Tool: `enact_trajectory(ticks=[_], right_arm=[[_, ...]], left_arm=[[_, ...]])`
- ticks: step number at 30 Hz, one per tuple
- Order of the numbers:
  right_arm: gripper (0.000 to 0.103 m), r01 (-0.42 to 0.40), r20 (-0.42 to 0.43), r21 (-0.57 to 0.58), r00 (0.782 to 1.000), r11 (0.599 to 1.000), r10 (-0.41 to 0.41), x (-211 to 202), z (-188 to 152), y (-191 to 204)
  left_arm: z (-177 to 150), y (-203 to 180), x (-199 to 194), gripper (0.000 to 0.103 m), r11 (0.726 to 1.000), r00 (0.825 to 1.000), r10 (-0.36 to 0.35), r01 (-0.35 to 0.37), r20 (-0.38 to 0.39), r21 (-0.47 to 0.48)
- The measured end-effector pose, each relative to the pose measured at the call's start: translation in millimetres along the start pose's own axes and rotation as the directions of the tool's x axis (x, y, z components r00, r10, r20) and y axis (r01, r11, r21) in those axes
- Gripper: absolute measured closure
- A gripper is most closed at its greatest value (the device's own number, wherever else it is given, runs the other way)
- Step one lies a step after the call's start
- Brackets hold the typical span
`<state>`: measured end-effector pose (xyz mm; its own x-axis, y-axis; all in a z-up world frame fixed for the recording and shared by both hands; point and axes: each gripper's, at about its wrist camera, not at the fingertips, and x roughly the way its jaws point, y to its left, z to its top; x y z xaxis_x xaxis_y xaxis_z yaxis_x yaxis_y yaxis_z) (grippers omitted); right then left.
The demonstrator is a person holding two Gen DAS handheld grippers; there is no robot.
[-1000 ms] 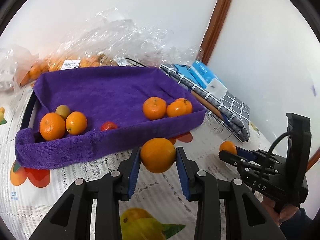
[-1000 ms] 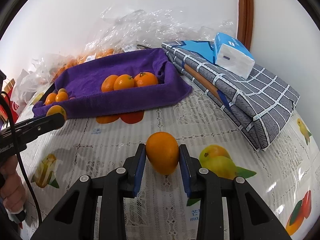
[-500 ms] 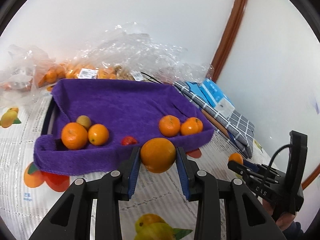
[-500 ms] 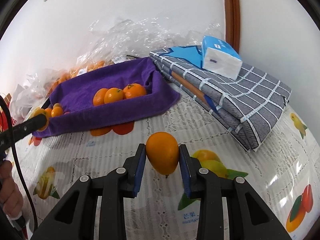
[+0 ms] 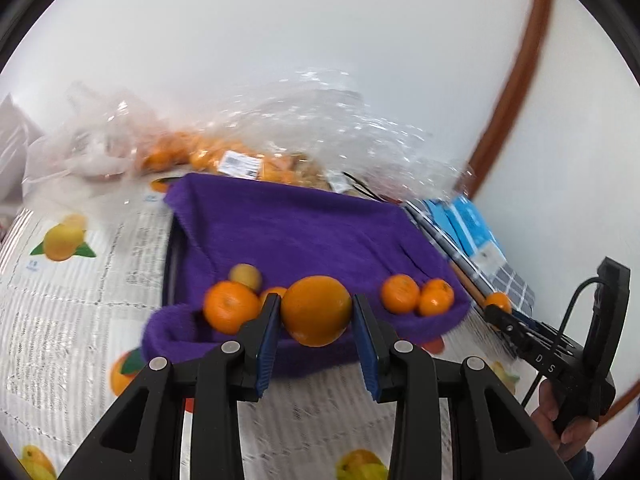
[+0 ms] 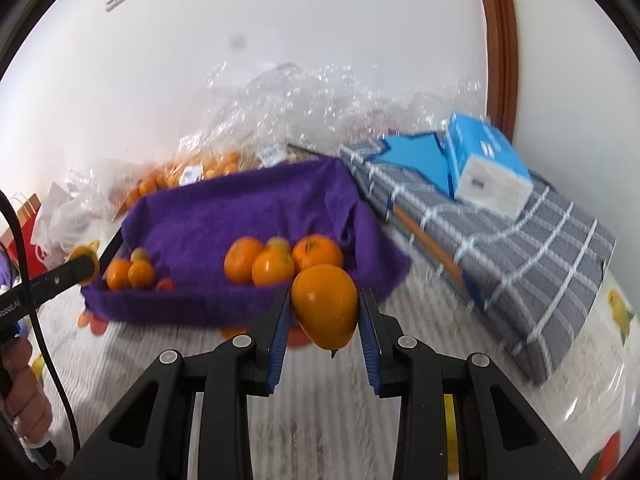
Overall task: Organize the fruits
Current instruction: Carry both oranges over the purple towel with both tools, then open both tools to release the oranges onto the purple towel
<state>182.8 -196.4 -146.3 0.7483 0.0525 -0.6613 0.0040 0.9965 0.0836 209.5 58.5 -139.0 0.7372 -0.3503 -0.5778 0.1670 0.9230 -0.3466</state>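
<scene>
My left gripper is shut on a round orange, held just before the near rim of the purple-towel tray. My right gripper is shut on an oval orange with a small stem below, in front of the same tray. Inside the tray lie several oranges: a group at the left with a small brownish fruit, and a pair at the right. The right gripper shows in the left wrist view, and the left one at the right wrist view's left edge.
Clear plastic bags of oranges sit behind the tray against the white wall. A folded grey checked cloth with a blue tissue pack lies to the right. The table carries a fruit-printed lace cover. A hand holds the left tool.
Both grippers have risen and come nearer the tray, each keeping its orange. The tray now sits lower and closer in both views.
</scene>
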Motion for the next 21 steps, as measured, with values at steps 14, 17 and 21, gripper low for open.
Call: enact_trajectory(ticks=[14,17,21], right_arm=[[0.070,-0.069,-0.003,-0.065,0.998,0.995,0.069,62.1,56.8,17.0],[0.070,-0.068,-0.008,-0.074,0.998,0.995,0.067,76.7,52.0,17.7],[0.070,-0.083,-0.026,-0.074,0.996,0.994,0.081,90.3,43.9,15.0]], left_arm=[[25.4,-21.4,66.4,0.069,0.998,0.997,0.057,-0.057,-0.053,0.006],[20.2,-22.6,76.6,0.069,0.998,0.996,0.061,-0.062,-0.065,-0.002],[15.2,-21.2,79.8,0.069,0.998,0.996,0.061,-0.061,-0.058,-0.003]])
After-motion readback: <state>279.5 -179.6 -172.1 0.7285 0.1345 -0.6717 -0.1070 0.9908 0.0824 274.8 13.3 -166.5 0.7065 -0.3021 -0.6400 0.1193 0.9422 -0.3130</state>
